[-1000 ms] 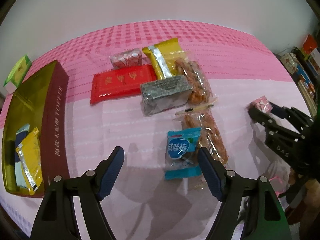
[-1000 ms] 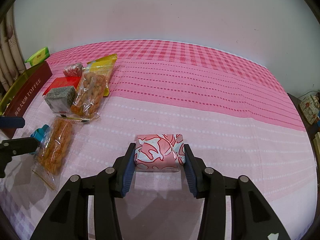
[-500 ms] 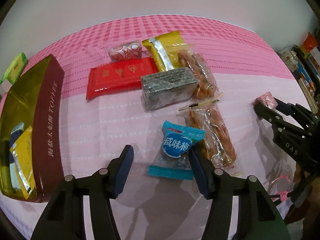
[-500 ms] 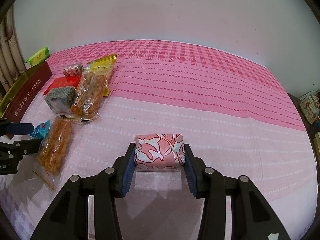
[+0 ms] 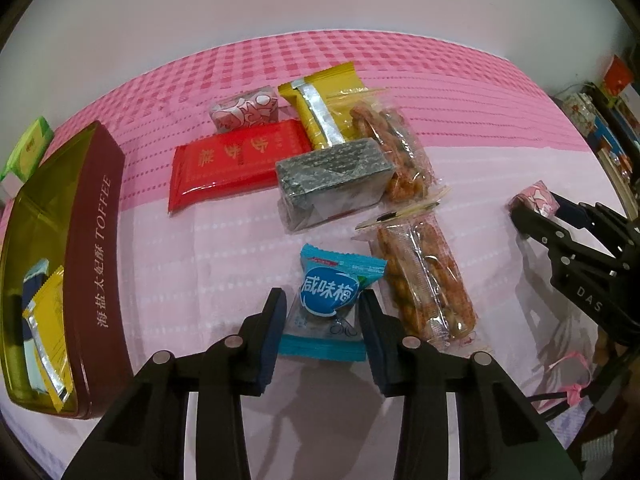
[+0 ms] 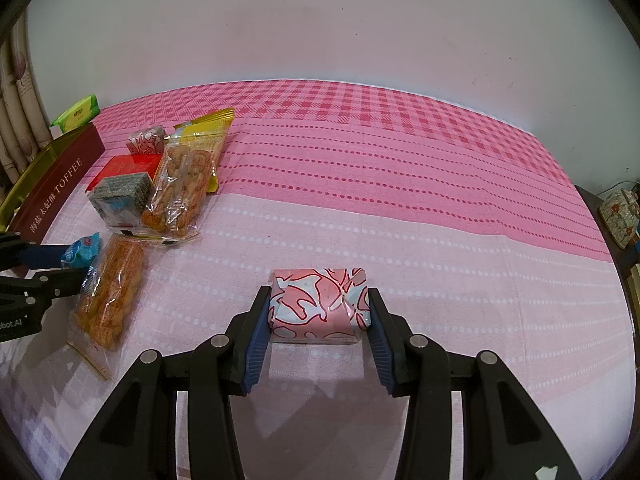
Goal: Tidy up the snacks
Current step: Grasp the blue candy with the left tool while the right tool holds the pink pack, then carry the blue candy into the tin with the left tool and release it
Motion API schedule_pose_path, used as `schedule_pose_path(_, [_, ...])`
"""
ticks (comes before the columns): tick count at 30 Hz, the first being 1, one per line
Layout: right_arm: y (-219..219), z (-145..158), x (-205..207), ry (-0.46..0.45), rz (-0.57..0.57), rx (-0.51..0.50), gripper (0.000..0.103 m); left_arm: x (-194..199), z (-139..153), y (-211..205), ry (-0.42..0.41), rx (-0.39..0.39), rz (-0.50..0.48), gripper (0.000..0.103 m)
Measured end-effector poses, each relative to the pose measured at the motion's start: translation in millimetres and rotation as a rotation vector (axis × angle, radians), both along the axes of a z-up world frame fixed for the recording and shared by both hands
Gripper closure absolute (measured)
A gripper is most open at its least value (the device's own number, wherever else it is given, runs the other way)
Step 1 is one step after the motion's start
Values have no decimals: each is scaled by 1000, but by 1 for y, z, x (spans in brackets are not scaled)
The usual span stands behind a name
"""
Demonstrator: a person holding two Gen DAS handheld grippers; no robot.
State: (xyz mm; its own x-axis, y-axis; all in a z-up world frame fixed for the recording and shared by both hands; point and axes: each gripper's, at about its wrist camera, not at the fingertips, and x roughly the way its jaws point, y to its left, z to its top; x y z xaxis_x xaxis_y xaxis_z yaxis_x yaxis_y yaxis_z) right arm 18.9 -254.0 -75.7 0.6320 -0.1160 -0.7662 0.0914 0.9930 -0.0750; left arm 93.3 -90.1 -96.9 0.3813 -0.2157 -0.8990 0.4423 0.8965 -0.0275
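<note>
My left gripper (image 5: 322, 310) has closed in around a blue candy packet (image 5: 330, 300) lying on the pink cloth; its pads touch the packet's sides. It also shows in the right wrist view (image 6: 82, 252). My right gripper (image 6: 318, 312) is shut on a pink-and-white patterned snack block (image 6: 320, 304), seen far right in the left wrist view (image 5: 534, 198). A maroon toffee tin (image 5: 92, 264) with gold inside holds a yellow packet (image 5: 48, 332) at the left.
A pile of snacks lies ahead: a red packet (image 5: 236, 162), a grey block (image 5: 336, 178), a yellow packet (image 5: 324, 106), two clear bags of fried snacks (image 5: 428, 280), a second patterned block (image 5: 244, 112). A green pack (image 5: 28, 148) sits far left. Shelves stand at right.
My left gripper moved forward over the blue candy packet and narrowed until its pads meet the packet. My right gripper stayed still, holding the patterned block.
</note>
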Motion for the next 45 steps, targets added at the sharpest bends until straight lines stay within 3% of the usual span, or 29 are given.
schedule_pose_path(14, [0,0,0,0,0,1,62,-5,6,12,-11,11,25,68])
schedule_pose_path(25, [0,0,0,1,0,1,62,-5,44,30,-69,-28,49,69])
schedule_pose_path(35, [0,0,0,1,0,2,62,10,76,76,-136,-4,129,69])
schedule_pose_path(45, [0,0,0,1,0,2,62,22,71,145,-136,49,258,69])
